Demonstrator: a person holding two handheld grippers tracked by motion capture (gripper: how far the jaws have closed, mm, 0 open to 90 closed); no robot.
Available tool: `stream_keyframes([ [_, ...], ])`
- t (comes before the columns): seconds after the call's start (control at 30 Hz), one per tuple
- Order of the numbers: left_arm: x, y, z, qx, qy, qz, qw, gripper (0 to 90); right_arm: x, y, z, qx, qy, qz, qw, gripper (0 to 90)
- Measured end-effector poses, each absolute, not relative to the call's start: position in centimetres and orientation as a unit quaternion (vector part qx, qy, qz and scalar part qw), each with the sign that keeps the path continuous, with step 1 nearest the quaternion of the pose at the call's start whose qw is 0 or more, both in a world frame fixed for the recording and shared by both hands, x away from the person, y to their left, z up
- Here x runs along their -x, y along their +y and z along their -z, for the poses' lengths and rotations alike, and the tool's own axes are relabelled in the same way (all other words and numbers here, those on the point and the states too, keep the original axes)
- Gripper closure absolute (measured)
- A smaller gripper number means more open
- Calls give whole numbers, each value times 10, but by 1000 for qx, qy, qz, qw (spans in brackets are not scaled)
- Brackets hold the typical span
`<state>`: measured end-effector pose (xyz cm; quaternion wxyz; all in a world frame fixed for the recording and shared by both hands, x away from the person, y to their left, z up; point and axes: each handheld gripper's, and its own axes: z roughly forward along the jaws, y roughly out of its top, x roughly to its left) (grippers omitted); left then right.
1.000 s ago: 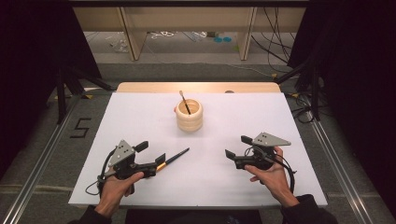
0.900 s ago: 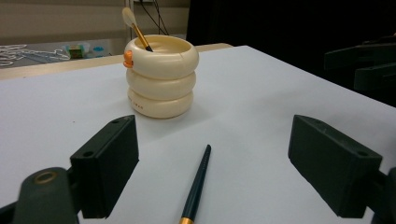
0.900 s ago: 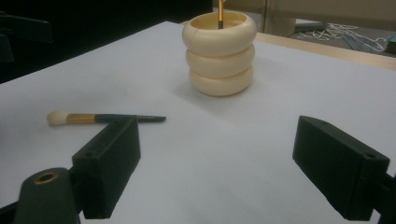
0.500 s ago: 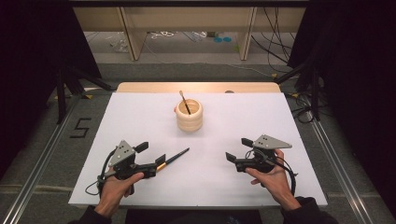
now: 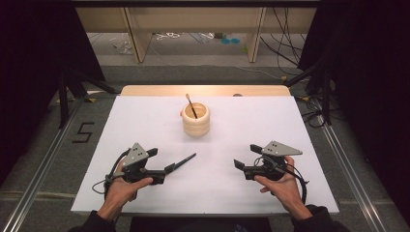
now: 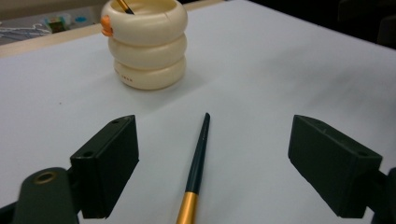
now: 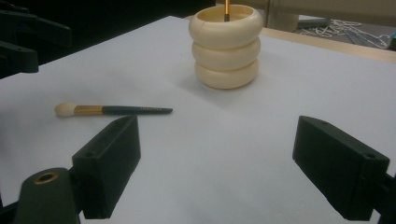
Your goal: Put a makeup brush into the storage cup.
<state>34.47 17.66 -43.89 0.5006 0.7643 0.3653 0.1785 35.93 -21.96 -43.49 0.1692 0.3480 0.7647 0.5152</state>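
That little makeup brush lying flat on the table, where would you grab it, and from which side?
Probably the gold band of the brush, just behind the dark handle. It lies flat between the open jaws of the left gripper, its thin tip toward the cream holder. Come from above, one jaw on each long side; the band looks thicker than the tapered handle.

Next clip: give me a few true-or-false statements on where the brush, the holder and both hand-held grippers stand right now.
1. The left hand-held gripper is open, with the brush lying between its jaws. True.
2. The brush on the table stands upright in the holder. False: it lies flat on the table, apart from the holder.
3. A second brush sticks out of the holder. True.
4. The right hand-held gripper is shut on the holder. False: it is open, with nothing between its jaws.
5. The holder lies tipped on its side. False: it stands upright.
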Motion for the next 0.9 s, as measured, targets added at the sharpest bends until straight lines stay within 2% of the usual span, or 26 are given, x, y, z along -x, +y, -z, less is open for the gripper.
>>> stream_keyframes([
  [0.3, -363, 165, 429, -839, 315, -156, 415, 179, -358, -221, 436, -349, 767, -510, 171, 159],
  [0.47, -380, 155, 427, -881, 287, -121, 357, 170, -357, -221, 436, -349, 771, -506, 167, 159],
  [0.6, -388, 151, 427, -892, 291, -104, 330, 170, -357, -221, 436, -348, 771, -506, 168, 159],
  [0.67, -396, 146, 430, -910, 280, -98, 290, 170, -357, -220, 437, -349, 767, -514, 161, 159],
  [0.8, -402, 143, 431, -925, 268, -82, 258, 171, -358, -219, 438, -342, 766, -517, 169, 159],
  [0.9, -406, 140, 433, -931, 268, -76, 234, 214, -357, -219, 436, -344, 773, -508, 163, 160],
])
